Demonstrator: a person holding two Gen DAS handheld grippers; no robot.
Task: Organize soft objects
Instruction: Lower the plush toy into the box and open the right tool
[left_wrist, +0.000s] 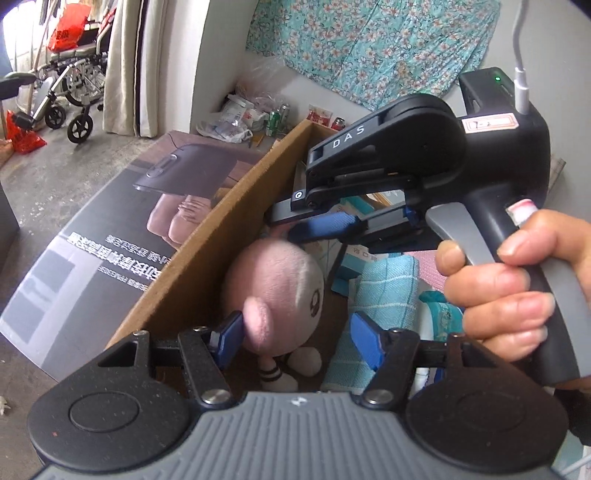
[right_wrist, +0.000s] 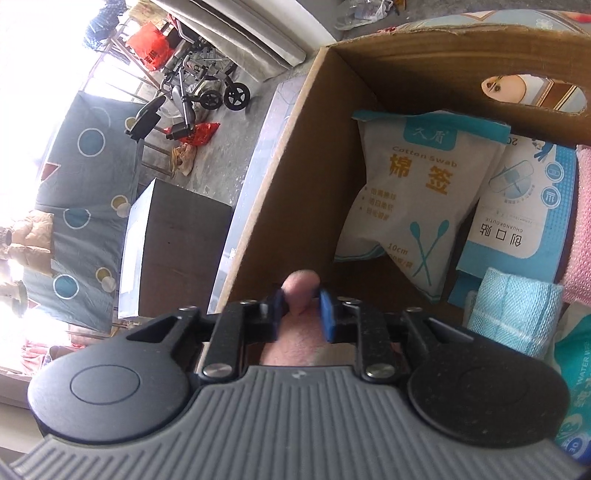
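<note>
Both grippers sit over an open cardboard box (right_wrist: 295, 155) on the floor. The pink plush toy (left_wrist: 275, 291) lies inside the box against its left wall, face turned sideways, striped legs toward the camera.

Left gripper (left_wrist: 295, 338): fingers wide apart, hanging just above the plush, nothing clamped; the left pad sits beside the toy's ear, but contact cannot be confirmed.

Right gripper (right_wrist: 303, 314): blue pads a little apart with a pink plush part between them (ear or limb, hard to tell which). The pads stand close on either side of it; a gap shows on the right pad's side, so no firm pinch is visible. In the left wrist view the same tool appears from the side, held by a hand (left_wrist: 517, 280) on its grey trigger, its fingers reaching in above the plush.

Other box contents: a cotton swab bag (right_wrist: 413, 192) leaning on the far wall, a blue-white plaster box (right_wrist: 524, 218) beside it, a folded teal towel (right_wrist: 513, 306), and a pink cloth (right_wrist: 581, 221) at the right edge.

A wheelchair (left_wrist: 70, 85) stands well apart in the background.
</note>
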